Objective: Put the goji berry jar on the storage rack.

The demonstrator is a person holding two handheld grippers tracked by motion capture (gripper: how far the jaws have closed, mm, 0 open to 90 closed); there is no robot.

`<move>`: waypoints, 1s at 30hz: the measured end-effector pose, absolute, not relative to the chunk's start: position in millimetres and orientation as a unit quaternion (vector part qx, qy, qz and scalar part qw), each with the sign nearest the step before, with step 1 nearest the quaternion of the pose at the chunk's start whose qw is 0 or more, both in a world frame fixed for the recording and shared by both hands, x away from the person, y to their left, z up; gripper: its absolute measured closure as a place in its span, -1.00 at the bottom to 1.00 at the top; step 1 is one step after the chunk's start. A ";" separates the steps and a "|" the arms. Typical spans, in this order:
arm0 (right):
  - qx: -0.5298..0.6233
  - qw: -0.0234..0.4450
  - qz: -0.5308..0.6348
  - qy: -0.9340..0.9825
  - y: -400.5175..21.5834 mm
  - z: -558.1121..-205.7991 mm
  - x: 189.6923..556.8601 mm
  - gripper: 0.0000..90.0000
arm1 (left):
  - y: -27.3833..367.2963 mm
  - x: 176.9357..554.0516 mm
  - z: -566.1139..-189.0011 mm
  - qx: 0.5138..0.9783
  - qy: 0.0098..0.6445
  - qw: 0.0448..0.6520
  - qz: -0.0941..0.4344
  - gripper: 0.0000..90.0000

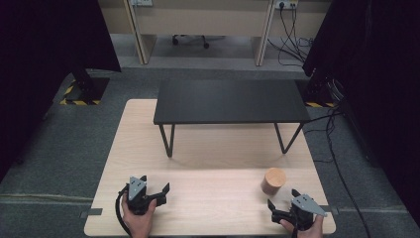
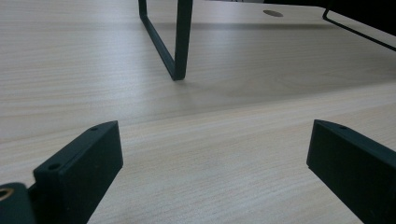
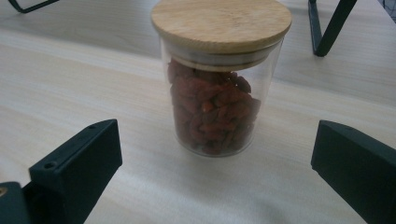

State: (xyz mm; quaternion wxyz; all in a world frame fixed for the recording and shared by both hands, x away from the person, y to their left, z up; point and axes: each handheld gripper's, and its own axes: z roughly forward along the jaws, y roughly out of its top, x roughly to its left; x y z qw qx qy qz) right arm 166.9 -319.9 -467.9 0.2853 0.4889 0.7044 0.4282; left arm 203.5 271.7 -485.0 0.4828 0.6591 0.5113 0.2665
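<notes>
Currently the left hand-held gripper (image 1: 157, 190) rests wide open on the counter (image 1: 208, 148); the right hand-held gripper (image 1: 283, 204) gapes just before a lidded glass jar (image 3: 219, 79) of red dried fruit.

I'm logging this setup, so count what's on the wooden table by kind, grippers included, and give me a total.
Glass jar with wooden lid, holding red dried fruit: 1
Black shelf on thin metal legs: 1
Handheld grippers: 2, left gripper and right gripper, both with jaws open
Total: 4
</notes>
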 end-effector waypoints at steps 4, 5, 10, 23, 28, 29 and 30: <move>0.492 0.289 0.424 0.703 -312.8 -468.3 176.9 -0.87 | 272.1 203.3 -485.4 0.658 0.512 0.484 0.266 -0.94; 0.493 0.289 0.424 0.702 -310.8 -468.3 180.3 -0.86 | 272.1 203.3 -485.5 0.657 0.512 0.485 0.266 -0.94; 0.492 0.292 0.411 0.710 -298.2 -465.9 203.7 -0.76 | 272.3 202.8 -486.0 0.655 0.513 0.486 0.266 -0.94; 0.496 0.300 0.404 0.707 -289.9 -466.4 213.0 -0.43 | 272.6 203.3 -485.7 0.656 0.514 0.486 0.265 -0.94; 0.489 0.314 0.421 0.696 -284.7 -460.4 202.0 -0.43 | 272.4 203.5 -485.4 0.657 0.513 0.485 0.265 -0.93; 0.487 0.317 0.425 0.694 -283.7 -456.7 200.7 -0.43 | 272.3 203.5 -485.4 0.657 0.513 0.485 0.265 -0.93; 0.484 0.318 0.431 0.691 -282.6 -452.8 199.6 -0.43 | 272.3 203.4 -485.5 0.657 0.513 0.485 0.265 -0.93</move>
